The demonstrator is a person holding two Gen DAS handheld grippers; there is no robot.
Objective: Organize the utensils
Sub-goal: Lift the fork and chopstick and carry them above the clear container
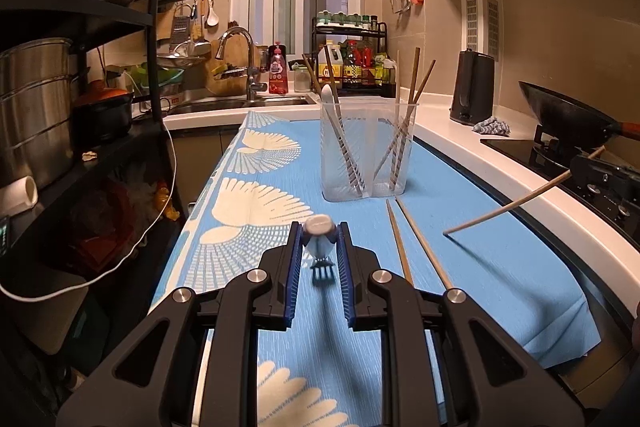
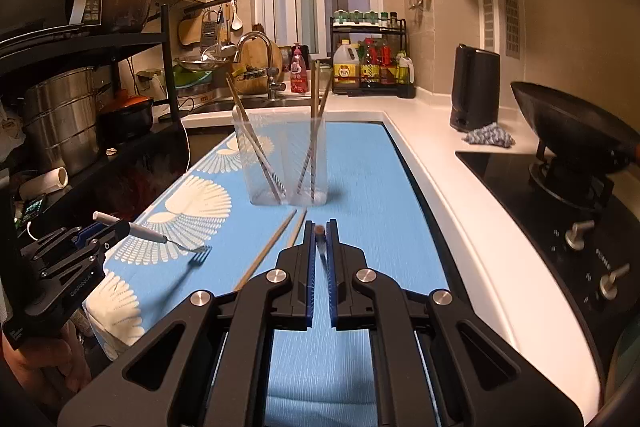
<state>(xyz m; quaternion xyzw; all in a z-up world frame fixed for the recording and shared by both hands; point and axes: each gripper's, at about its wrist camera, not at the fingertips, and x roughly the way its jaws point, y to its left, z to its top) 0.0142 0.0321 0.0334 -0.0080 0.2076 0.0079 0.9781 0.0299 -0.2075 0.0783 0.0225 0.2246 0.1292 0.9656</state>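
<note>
Nearest in the left wrist view, the left gripper [image 1: 319,247] has its blue-padded fingers [image 1: 294,267] clamped on the white handle of a fork [image 1: 320,251], whose tines point down over the blue cloth [image 1: 500,267] covering the desk. From the right wrist view the same fork [image 2: 160,237] hangs above the cloth near the desk's left edge, tines just over its shadow.

The right gripper [image 2: 319,243] has its fingers [image 2: 309,267] pressed together on a single chopstick [image 2: 319,239] seen end-on; in the left wrist view that chopstick [image 1: 512,205] slants from the right gripper [image 1: 600,179] down toward the cloth near the desk's right edge.

Just beyond the fingers, two loose chopsticks [image 1: 416,243] lie on the cloth close together, spreading a little at the near end, their far ends just short of the holder.

Farther along the middle of the desk stands a clear utensil holder [image 1: 368,151] with two compartments. The left compartment holds chopsticks and a white utensil leaning together; the right compartment holds several more chopsticks.

Past the far edge are a sink faucet [image 1: 240,59], a bottle rack [image 1: 352,63], a black kettle [image 1: 474,87], and a wok [image 1: 568,115] at right.
</note>
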